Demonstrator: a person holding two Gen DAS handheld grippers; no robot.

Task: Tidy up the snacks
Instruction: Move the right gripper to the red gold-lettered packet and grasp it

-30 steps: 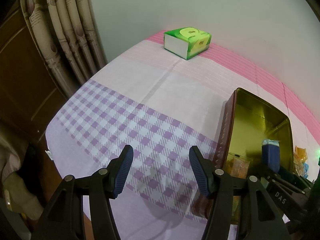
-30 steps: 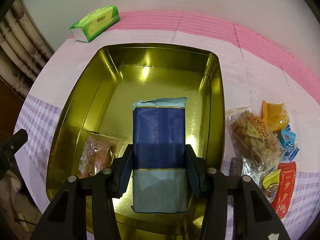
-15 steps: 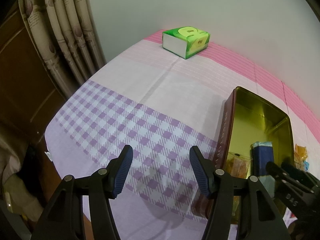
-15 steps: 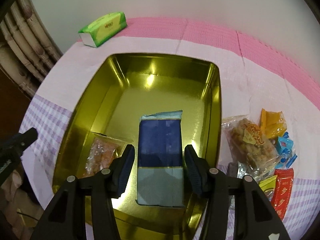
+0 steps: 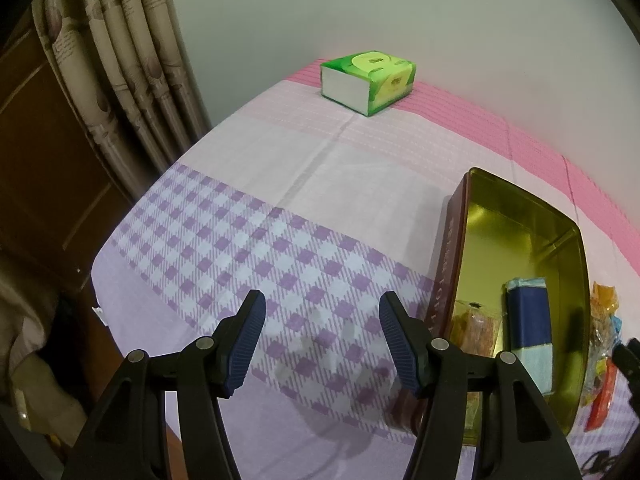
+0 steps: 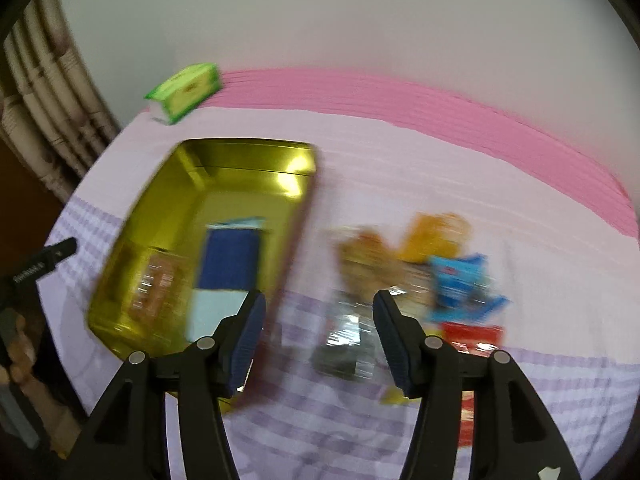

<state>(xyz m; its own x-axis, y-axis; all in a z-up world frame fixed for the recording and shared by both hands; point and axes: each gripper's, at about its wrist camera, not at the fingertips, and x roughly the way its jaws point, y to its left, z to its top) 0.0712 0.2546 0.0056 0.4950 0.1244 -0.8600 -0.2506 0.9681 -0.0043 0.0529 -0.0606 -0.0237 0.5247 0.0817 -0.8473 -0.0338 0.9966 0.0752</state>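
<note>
R gripper (image 6: pixel 318 334) jaws just opening, empty, over snack pile (image 6: pixel 420 276) | L gripper (image 5: pixel 322 340) parted, empty | next: centre on one packet, avoid tin (image 6: pixel 192 216) rim

Left gripper (image 5: pixel 321 339) with black angular plastic arms, silver round screws at the pivots, dark blue ribbed pads (image 5: pixel 245 344), right gripper (image 6: pixel 318 335) of matching build, white lettering on a black arm at far left
</note>
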